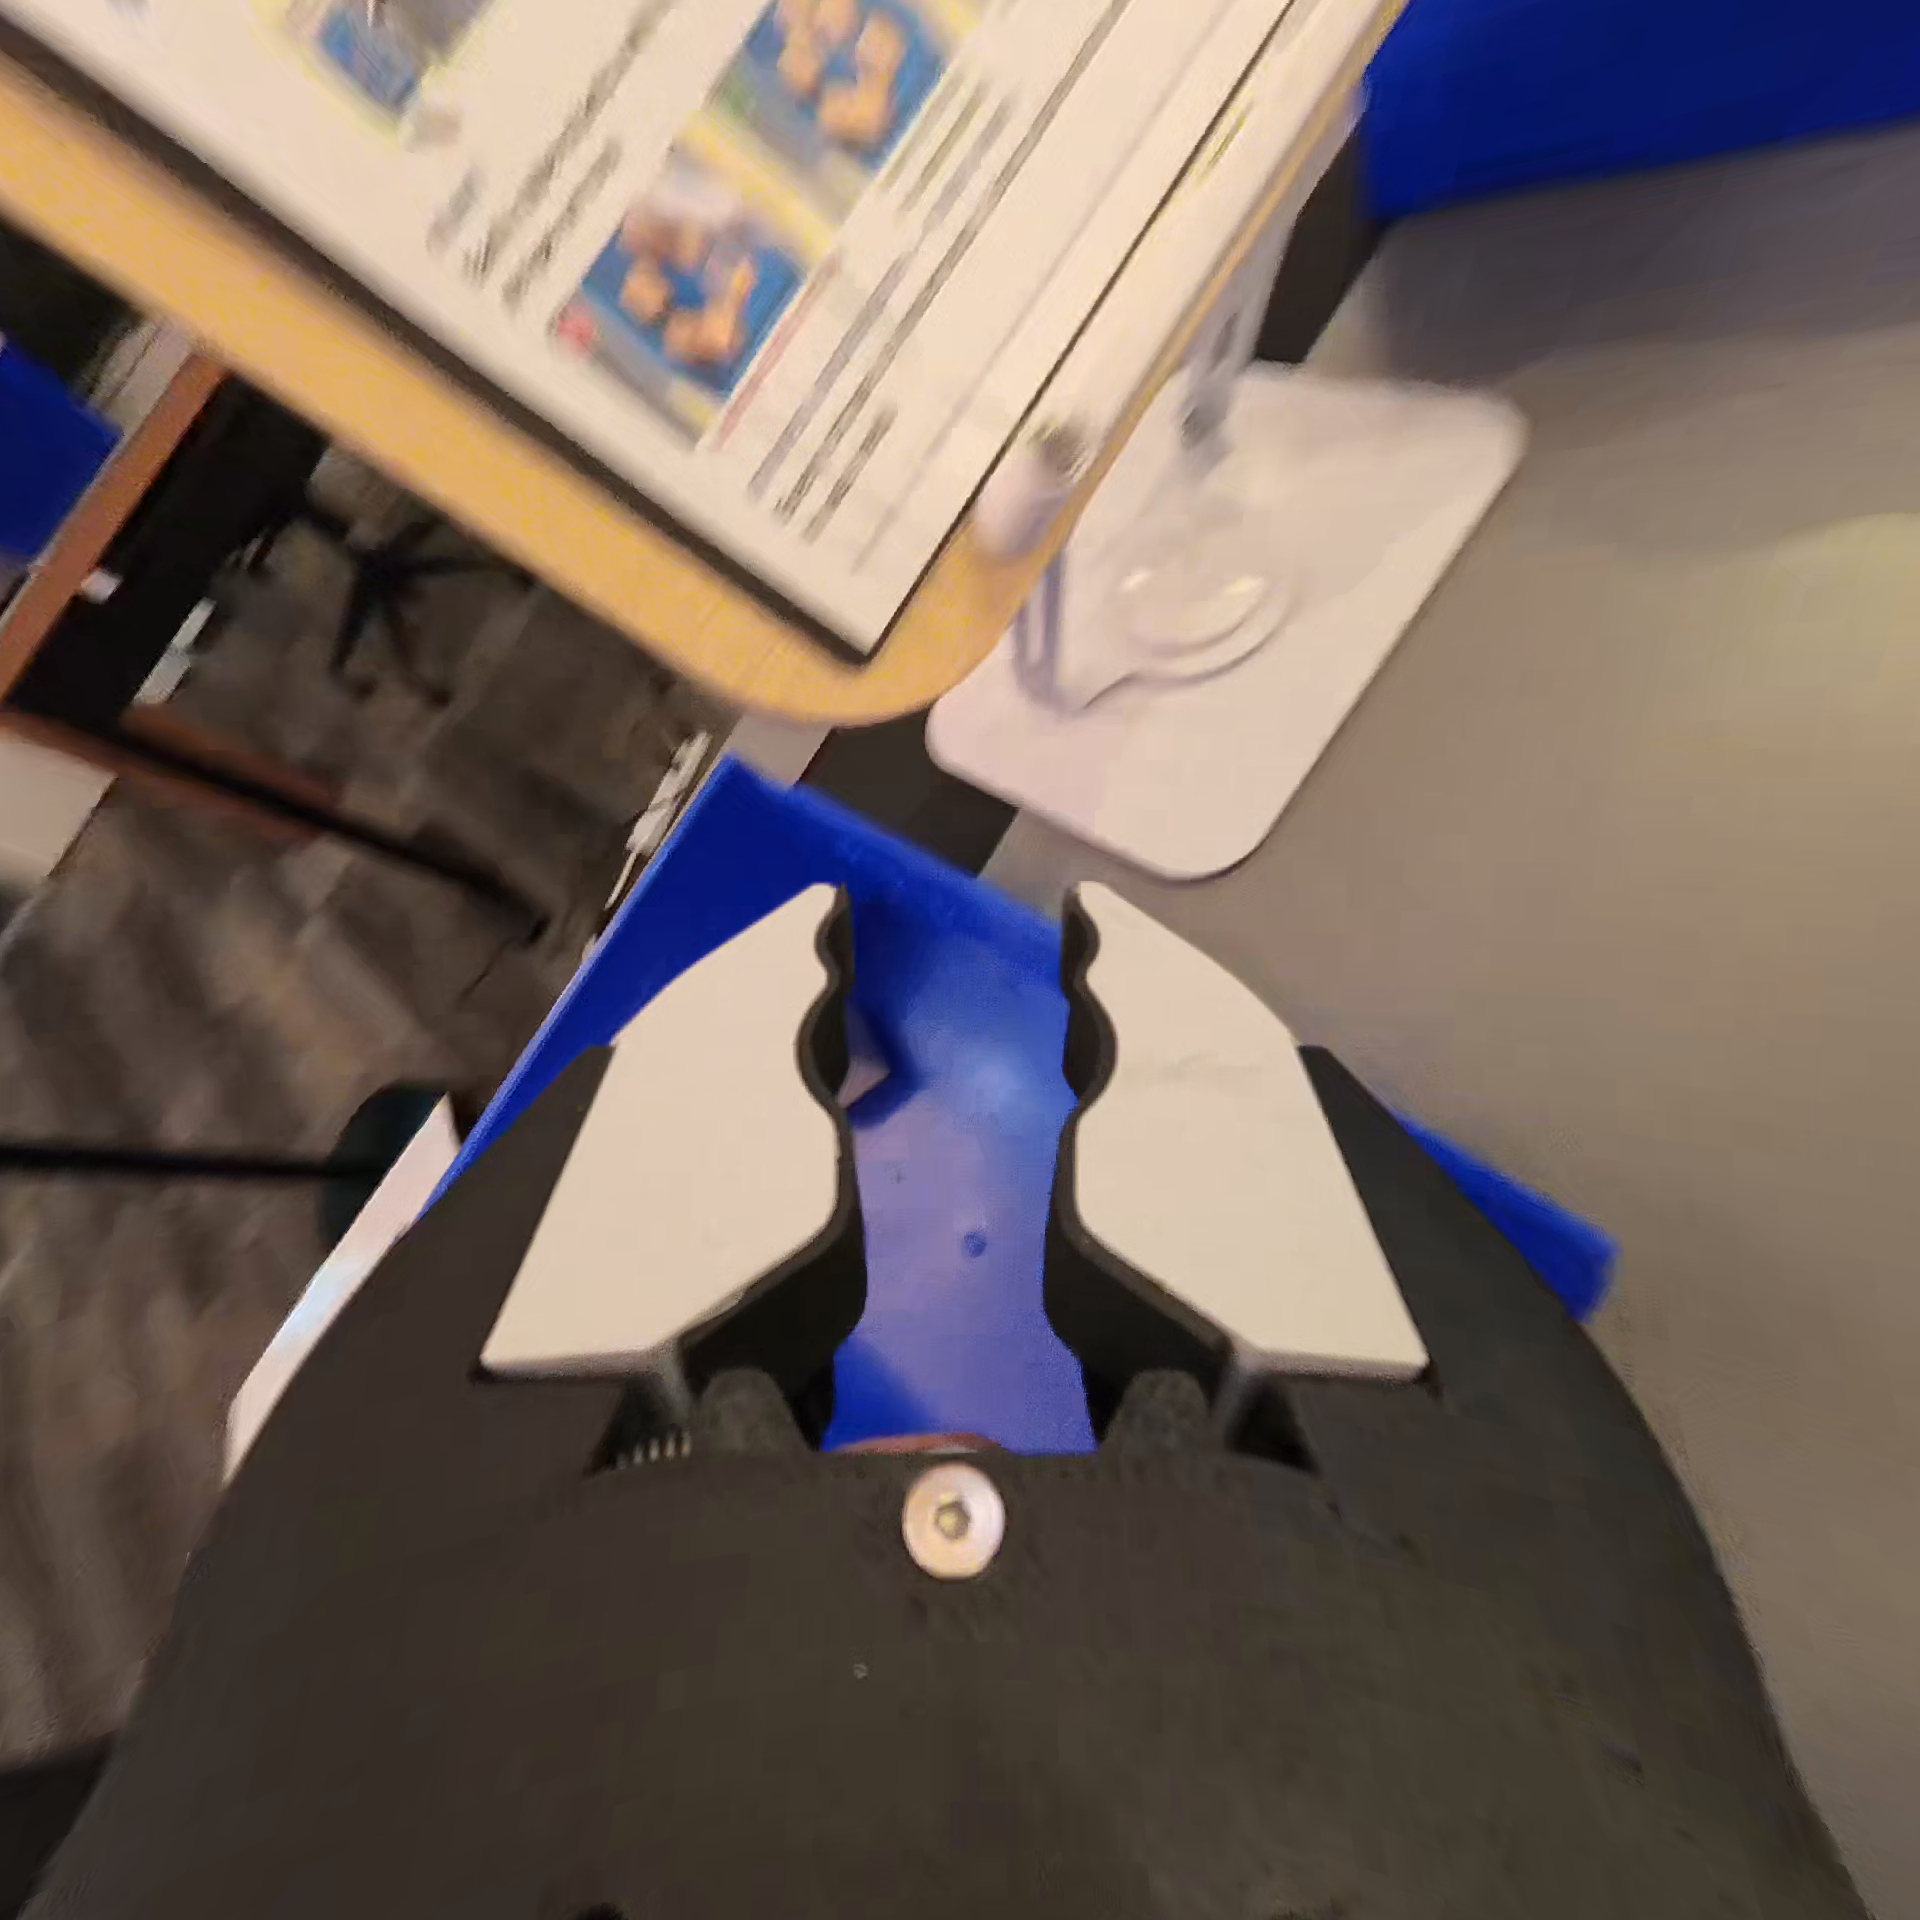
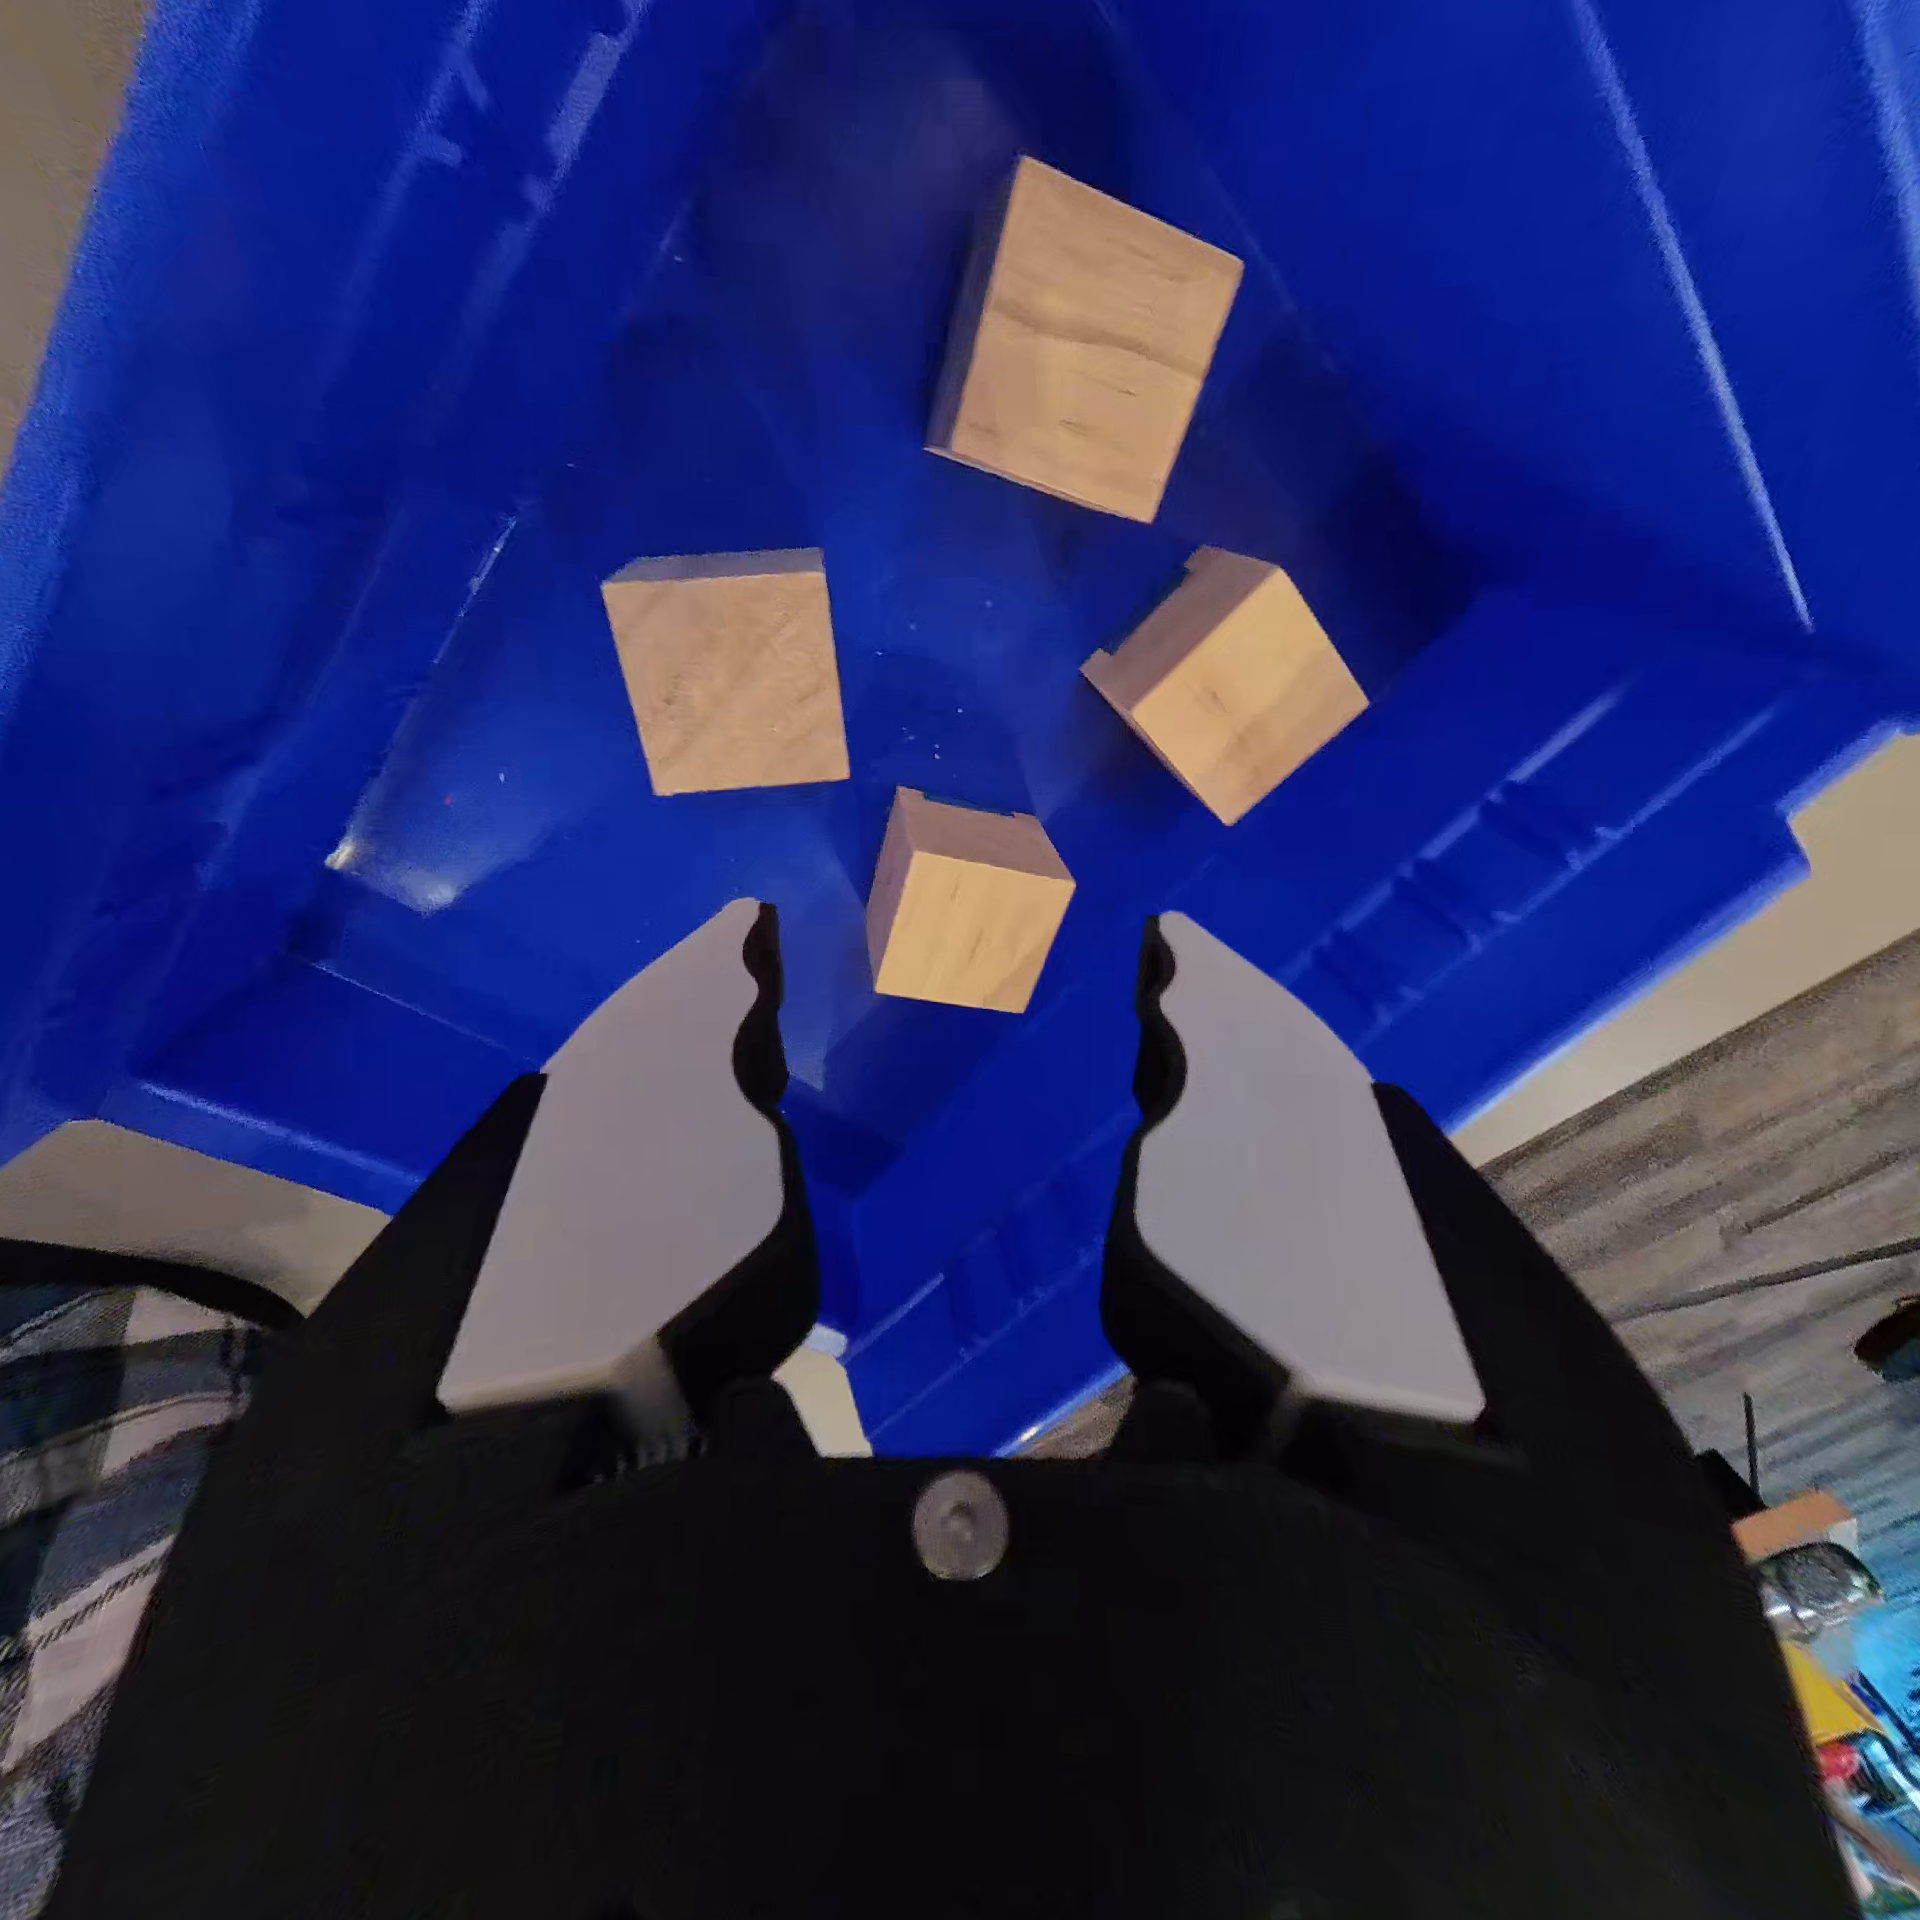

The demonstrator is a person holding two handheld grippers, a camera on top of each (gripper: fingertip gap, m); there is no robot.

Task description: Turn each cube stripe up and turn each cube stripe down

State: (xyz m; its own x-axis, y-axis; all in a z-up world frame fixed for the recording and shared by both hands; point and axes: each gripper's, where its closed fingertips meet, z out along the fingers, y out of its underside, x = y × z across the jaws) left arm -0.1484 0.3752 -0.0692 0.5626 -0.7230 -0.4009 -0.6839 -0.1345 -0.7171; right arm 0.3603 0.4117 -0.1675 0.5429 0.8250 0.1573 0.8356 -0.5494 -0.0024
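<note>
Cubes lay on the floor of a big blue bin (image 2: 312, 520), four wooden ones, each apart from the others. One cube (image 2: 1086, 343) sat toward the far wall. Another cube (image 2: 727, 675) sat nearer the left wall, and a third cube (image 2: 1231, 686) sat nearer the right wall. The nearest cube (image 2: 966, 904) sat just past the tips of the right gripper (image 2: 954, 920). That gripper was wide open and held nothing; its fingers (image 2: 665, 1091) did not touch the cube. No stripe showed clearly on any top face.

The left gripper (image 1: 954, 904) was partly open over a corner of the bin (image 1: 727, 883), and nothing sat between its fingers. That view was blurry. Past it a white stand (image 1: 1299, 623) stood on the grey desk (image 1: 1662, 935), with a printed sheet (image 1: 727, 260) above.
</note>
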